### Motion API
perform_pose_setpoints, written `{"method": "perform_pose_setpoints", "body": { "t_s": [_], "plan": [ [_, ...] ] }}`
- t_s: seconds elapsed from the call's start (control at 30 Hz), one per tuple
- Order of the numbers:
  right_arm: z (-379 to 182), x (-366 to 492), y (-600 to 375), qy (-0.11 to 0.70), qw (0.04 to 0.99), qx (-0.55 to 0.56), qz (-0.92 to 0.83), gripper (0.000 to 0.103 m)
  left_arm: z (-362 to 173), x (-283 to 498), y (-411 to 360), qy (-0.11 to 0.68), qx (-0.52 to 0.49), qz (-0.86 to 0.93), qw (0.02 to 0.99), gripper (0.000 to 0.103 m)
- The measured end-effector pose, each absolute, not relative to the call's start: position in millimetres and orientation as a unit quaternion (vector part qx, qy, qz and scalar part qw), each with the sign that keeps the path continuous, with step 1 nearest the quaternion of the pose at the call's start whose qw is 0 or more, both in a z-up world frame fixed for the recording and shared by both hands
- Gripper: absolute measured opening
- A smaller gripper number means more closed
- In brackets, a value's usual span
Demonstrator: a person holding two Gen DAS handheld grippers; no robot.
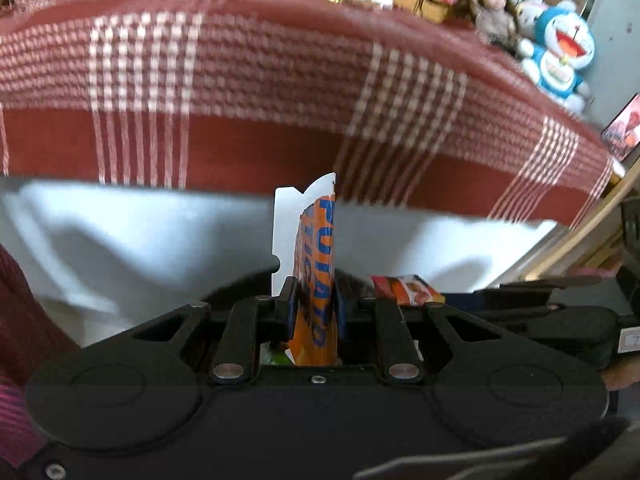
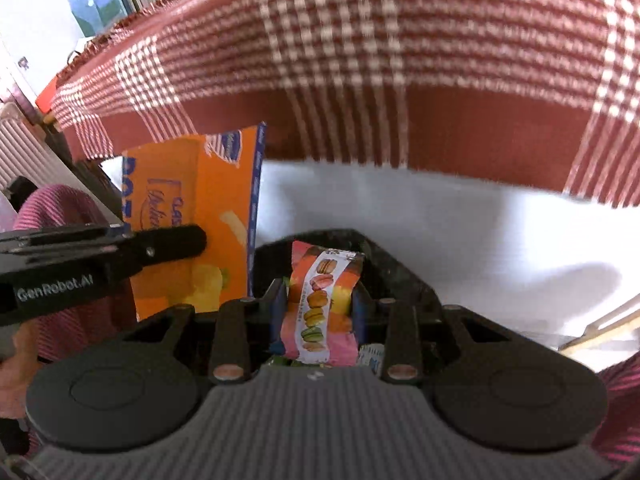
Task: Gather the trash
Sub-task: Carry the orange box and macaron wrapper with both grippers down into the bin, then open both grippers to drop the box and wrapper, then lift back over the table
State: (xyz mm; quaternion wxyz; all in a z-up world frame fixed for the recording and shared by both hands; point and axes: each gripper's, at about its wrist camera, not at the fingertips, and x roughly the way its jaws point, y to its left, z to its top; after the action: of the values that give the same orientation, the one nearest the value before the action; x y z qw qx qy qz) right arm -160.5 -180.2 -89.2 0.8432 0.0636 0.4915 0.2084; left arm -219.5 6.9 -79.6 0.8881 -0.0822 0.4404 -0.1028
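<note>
The left gripper (image 1: 313, 300) is closed tight on a flat orange box (image 1: 316, 264), a squashed chip carton with blue letters. The box stands up on its edge between the blue pads. The right gripper (image 2: 318, 300) is closed on a pink macaron wrapper (image 2: 320, 304), a small soft pack with little cookies printed on it. Both grippers point down and sit side by side, close together.

Just below them is the black bin (image 2: 400, 276), with its dark rim showing around the wrapper. Beyond that hangs a white cloth, and above it a red checked blanket (image 1: 280, 80).

I think the step now is dropping the trash in. To do it well, both pieces should be right over the dark hole before the pads let go. The tall box could catch on the rim, so tip it in end first.
</note>
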Motion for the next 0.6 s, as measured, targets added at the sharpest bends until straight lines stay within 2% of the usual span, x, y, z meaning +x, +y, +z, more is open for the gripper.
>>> {"method": "perform_pose_setpoints", "body": {
  "t_s": [0.6],
  "plan": [
    [-138, -145, -171, 0.539, 0.819, 0.082, 0.181, 0.040, -142, -197, -10, 0.538, -0.082, -0.088, 0.834, 0.017]
  ]
}}
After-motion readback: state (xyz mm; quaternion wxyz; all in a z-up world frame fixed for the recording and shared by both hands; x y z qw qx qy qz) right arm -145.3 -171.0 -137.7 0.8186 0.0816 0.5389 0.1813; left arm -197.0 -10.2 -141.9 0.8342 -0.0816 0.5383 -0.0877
